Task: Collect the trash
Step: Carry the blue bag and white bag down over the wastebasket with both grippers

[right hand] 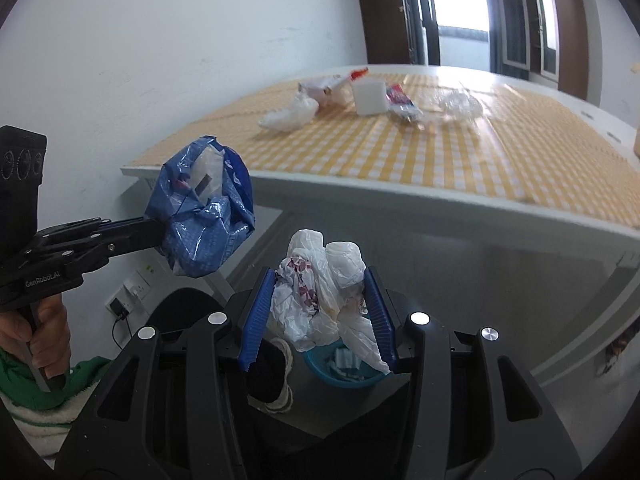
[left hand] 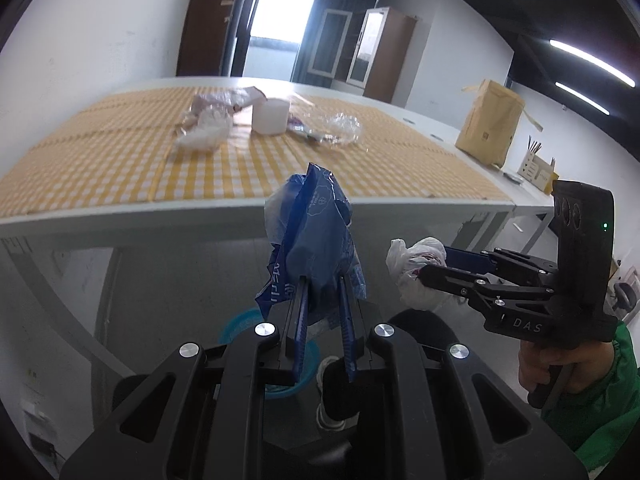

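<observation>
White bench [left hand: 132,216] w/ yellow-checked cloth [left hand: 120,160], white walls; blue bin [right hand: 344,376] half hidden. Left fingers [left hand: 324,292] clench crumpled blue wrapper [left hand: 316,240], right fingers [right hand: 320,312] clench white plastic wad [right hand: 320,288].

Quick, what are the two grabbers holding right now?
Left gripper: shut on the crumpled blue wrapper.
Right gripper: shut on the wad of white plastic bags.
</observation>
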Tool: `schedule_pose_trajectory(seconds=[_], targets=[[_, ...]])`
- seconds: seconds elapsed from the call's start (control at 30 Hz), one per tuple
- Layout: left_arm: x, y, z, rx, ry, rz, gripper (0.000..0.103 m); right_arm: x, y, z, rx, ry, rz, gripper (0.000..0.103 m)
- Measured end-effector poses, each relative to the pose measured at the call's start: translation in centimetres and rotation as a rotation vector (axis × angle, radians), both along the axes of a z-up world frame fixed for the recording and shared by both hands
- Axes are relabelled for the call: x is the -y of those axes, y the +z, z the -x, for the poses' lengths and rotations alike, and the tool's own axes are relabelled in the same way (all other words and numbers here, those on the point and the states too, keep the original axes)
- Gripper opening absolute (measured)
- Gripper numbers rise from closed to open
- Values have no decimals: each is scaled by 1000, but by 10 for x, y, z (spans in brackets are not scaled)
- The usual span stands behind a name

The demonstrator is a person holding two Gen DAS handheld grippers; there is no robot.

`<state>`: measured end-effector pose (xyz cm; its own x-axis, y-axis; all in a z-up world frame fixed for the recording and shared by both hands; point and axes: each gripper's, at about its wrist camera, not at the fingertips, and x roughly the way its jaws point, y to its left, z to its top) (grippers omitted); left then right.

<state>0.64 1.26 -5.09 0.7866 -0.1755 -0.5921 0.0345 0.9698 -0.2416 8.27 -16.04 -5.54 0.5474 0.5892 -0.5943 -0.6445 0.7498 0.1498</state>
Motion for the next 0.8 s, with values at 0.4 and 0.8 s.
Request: schedule_pose_trajectory(seconds=[0.4, 0.8], targets=[[-5, -67, -29, -141, -21, 76, 14, -8, -73, -24, -156, 5, 28, 44], [-23, -130, -57, -276, 7, 156, 14, -15, -144, -68, -373, -35, 35, 44]])
